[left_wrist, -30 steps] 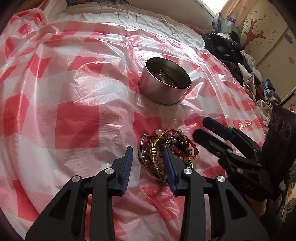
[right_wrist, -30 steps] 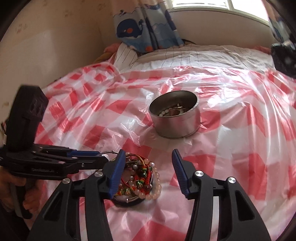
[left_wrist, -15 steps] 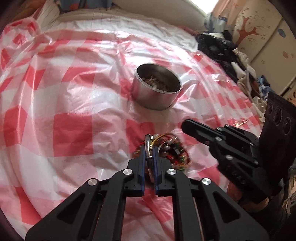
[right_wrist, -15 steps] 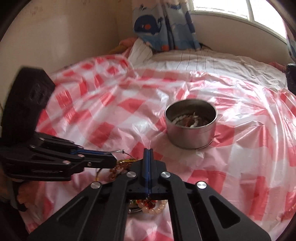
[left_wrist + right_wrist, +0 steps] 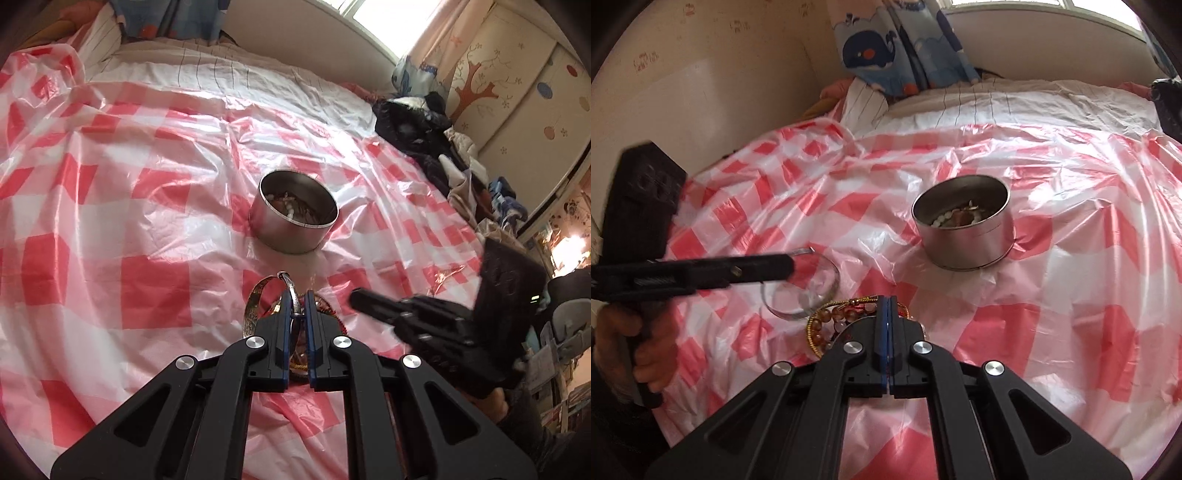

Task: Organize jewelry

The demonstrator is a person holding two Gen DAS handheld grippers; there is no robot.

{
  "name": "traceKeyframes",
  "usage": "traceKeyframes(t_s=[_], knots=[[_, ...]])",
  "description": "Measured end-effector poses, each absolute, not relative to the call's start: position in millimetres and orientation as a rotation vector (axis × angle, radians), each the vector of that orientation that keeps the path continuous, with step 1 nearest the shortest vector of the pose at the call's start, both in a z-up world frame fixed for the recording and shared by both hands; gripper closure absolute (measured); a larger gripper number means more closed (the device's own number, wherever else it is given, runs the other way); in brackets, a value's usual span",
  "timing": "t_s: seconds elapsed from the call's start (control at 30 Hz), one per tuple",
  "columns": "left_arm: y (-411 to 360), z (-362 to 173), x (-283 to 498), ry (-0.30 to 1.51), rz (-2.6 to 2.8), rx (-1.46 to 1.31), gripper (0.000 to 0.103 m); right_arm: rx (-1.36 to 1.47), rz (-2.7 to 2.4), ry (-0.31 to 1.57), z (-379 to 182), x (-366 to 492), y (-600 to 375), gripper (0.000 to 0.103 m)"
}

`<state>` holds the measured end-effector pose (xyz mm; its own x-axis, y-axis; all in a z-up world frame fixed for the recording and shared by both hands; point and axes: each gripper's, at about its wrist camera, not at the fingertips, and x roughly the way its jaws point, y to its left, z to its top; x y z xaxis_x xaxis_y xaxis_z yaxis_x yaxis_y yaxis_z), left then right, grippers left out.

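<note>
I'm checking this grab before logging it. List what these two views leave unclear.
- Right gripper, right wrist view: jaws shut, but its own fingers hide whether the bracelet pile is pinched.
- Silver bangle, left wrist view: its lower part is hidden between the left gripper fingers.
- Metal tin: contents too small to identify.

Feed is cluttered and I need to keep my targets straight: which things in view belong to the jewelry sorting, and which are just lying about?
Job:
- silver bangle, pinched in left gripper
- bead bracelets under right gripper
- metal tin, jewelry already inside

Lying about:
- checked plastic sheet
- clothes pile
- whale curtain
</note>
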<state>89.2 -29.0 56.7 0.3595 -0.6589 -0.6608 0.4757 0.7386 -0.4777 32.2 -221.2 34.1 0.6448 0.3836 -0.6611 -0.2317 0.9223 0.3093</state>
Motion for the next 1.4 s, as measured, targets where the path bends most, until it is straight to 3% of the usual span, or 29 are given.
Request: traceKeyframes(t_s=[0.1,0.13,0.17,0.2,0.23,0.27,0.37,0.4,0.43,0.47,0.77,1.4], knots=[[-24,64,91,0.924,-0.755,-0.25,0.097,0.156,0.346,0.831,24,44,-213,0.102],[-24,64,92,0.92,-0.752,-0.25,0.097,0.144,0.349,0.842,21,49,-211,0.096],[-23,64,92,0.921,-0.75,-0.25,0.097,0.131,0.346,0.85,18,52,-209,0.084],[-23,64,93,0.924,-0.747,-0.251,0.097,0.109,0.332,0.85,17,53,-207,0.052],[-23,63,94,0.929,-0.742,-0.251,0.097,0.079,0.314,0.834,16,53,-205,0.045],[-23,62,94,0.932,-0.74,-0.252,0.097,0.062,0.327,0.833,16,54,-202,0.046],[-24,62,94,0.93,-0.739,-0.247,0.097,0.025,0.334,0.849,12,56,-196,0.069],[-24,62,93,0.929,-0.739,-0.246,0.097,0.024,0.339,0.863,10,57,-196,0.085],[-24,62,94,0.93,-0.739,-0.245,0.097,0.017,0.328,0.866,9,57,-196,0.094],[-24,61,94,0.932,-0.736,-0.245,0.097,0.014,0.324,0.861,10,56,-197,0.098],[-25,61,94,0.929,-0.754,-0.262,0.097,0.272,0.398,0.671,64,3,-234,0.099],[-59,81,97,0.853,-0.85,-0.238,0.097,0.388,0.232,0.598,76,11,-278,0.099]])
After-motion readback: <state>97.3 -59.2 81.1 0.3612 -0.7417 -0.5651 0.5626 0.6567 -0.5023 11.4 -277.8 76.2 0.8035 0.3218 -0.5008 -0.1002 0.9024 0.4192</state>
